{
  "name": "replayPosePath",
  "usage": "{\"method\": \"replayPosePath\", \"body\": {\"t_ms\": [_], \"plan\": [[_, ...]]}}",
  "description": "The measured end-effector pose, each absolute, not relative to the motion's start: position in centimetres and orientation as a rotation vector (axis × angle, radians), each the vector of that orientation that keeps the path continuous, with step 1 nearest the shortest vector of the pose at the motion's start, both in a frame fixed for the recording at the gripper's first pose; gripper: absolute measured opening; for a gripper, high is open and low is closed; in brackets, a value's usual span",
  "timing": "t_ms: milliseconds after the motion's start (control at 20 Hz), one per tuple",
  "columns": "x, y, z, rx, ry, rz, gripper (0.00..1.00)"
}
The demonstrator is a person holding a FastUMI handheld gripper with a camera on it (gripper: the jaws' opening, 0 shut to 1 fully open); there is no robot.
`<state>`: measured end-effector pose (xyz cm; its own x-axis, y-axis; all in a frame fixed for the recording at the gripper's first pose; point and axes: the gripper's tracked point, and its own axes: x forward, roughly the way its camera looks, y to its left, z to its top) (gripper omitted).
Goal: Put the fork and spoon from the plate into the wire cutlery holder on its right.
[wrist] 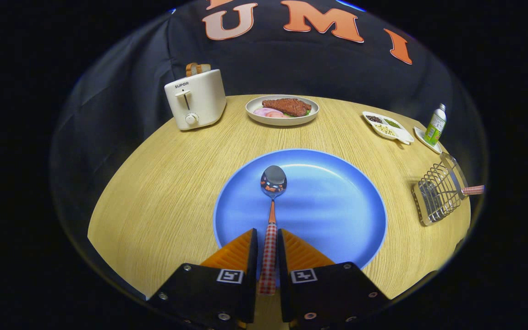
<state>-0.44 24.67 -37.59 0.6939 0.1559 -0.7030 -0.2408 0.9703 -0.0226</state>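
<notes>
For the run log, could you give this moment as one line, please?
tongs shut on spoon | spoon over plate | holder has one checked handle

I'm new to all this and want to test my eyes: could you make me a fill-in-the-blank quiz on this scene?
1. The gripper is shut on the handle of the ____.
2. The spoon has its bowl over the blue ____.
3. In the wire cutlery holder a checked ____ sticks out.
4. Bread stands in the ____.

Answers: spoon; plate; handle; toaster

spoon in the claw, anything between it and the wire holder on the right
Nothing visible. The claw is closed on the checked-handled metal spoon over the round blue plate. Between the plate and the wire cutlery holder lies bare wooden table.
</notes>
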Motion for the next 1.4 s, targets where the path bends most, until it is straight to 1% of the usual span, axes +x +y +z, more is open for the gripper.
{"method": "replayPosePath", "body": {"t_ms": [100, 200, 750, 1250, 1400], "plan": [[-0.4, 24.4, -37.5, -0.107, 0.780, 0.219, 0.12], [-0.4, 24.2, -37.0, -0.094, 0.783, 0.217, 0.08], [-0.2, 20.2, -30.8, -0.067, 0.787, 0.241, 0.08], [1.6, 12.1, -24.3, -0.064, 0.800, 0.226, 0.08], [1.8, 8.6, -23.1, -0.101, 0.834, 0.227, 0.08]]}}
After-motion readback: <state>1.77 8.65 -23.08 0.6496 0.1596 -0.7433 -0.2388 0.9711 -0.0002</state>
